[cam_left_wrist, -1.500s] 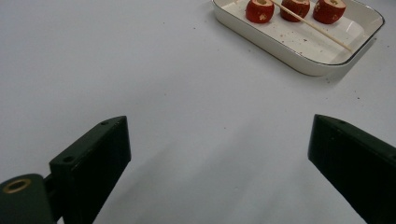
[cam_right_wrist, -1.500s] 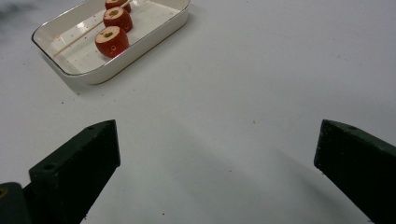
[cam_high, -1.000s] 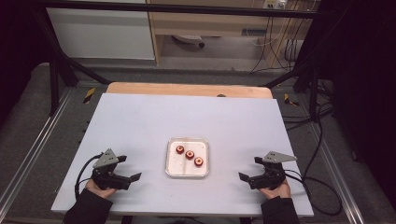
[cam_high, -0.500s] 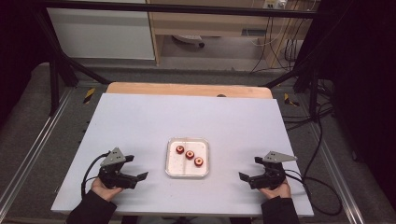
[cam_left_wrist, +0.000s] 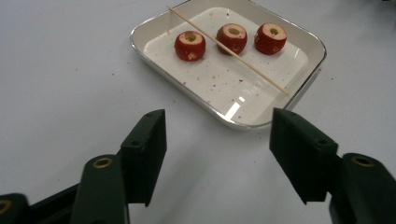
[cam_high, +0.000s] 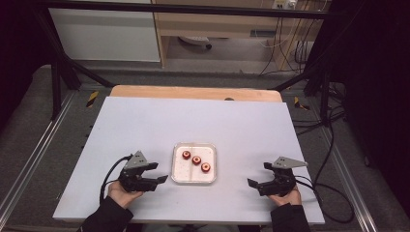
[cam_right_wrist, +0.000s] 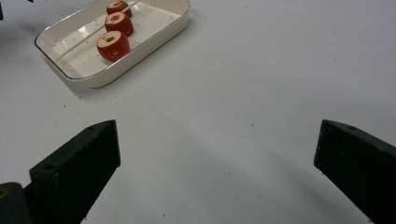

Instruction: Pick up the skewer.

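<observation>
While the right gripper (cam_high: 263, 184) sits where it was 1 s ago, spread wide over bare tabletop (cam_high: 145, 121) with nothing between its jaws, the left gripper (cam_high: 157, 175) has slid in toward the tray (cam_high: 178, 178) and now sits just beside its left edge. Its jaws have just been closing, from fully spread to a narrower gap, nothing between them yet. In the left gripper view the left gripper (cam_left_wrist: 217, 149) points at the tray's (cam_left_wrist: 154, 58) near corner, not touching it.

The tray sits mid-tabletop between the 2 grippers. In it, 3 red cored fruits (cam_left_wrist: 190, 45) in a row, and 1 skewer (cam_left_wrist: 247, 67) lying slantwise across the tray, resting on the rim at its far end. Right gripper view: same tray (cam_right_wrist: 154, 35), fruits (cam_right_wrist: 113, 45), skewer (cam_right_wrist: 77, 44), well off from the jaws.

Judgement: left side is starting the pickup, likely pre-narrowing for the skewer or the nearest fruit. No grasp made, no fruit skewered. Right is idle, waiting.
</observation>
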Available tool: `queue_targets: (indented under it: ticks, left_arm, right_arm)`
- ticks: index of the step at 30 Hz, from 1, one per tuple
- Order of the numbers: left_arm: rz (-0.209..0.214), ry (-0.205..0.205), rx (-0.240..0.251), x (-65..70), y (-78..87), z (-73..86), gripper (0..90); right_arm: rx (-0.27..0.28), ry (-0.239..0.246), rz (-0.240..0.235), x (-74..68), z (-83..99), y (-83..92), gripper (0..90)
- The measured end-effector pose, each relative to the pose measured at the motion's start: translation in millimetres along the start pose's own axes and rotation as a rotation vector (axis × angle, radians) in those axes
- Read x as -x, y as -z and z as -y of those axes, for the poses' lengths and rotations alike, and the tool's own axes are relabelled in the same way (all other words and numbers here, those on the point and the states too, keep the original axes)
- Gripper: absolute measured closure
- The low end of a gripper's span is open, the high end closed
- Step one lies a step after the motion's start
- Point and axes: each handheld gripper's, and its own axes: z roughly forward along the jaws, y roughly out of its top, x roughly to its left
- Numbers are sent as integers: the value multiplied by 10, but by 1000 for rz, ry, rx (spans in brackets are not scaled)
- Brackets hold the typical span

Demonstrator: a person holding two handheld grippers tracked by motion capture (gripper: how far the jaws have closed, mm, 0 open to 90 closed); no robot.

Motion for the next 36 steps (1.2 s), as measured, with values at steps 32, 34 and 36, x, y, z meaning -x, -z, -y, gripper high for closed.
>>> queue_targets:
  ticks: [32,34,36]
  left_arm:
    - [75,-48,-54,472,-766,-422,900]
    - [87,-46,-65,488,-812,-411,900]
    - [83,-61,-83,505,-843,-396,900]
  right_arm:
    - [-2,11,0,5,4,-13,10]
    - [-2,5,-1,3,5,-19,10]
    - [-5,7,-1,1,6,-13,10]
